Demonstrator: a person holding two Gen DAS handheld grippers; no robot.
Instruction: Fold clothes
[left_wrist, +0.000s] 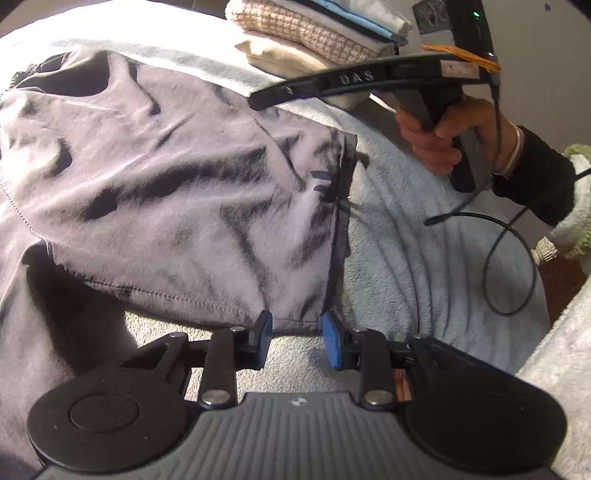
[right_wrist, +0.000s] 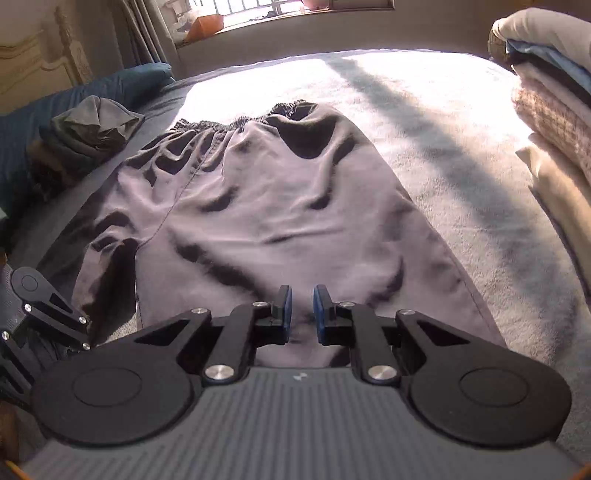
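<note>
One pair of dark grey shorts (right_wrist: 266, 206) lies wrinkled on the pale bed cover (right_wrist: 461, 155), its stretchy waist at the far end. One pile of folded clothes (right_wrist: 550, 103) sits on the right. The left gripper (left_wrist: 297, 334) and right gripper (right_wrist: 302, 314) both stand a little open, holding nothing.

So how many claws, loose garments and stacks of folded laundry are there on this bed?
Claws: 2, the left claw and the right claw.
Garments laid out flat: 1, the grey shorts.
Crumpled garments: 1, a dark bundle.
Folded stacks: 1, the pile.
Total: 5.
</note>
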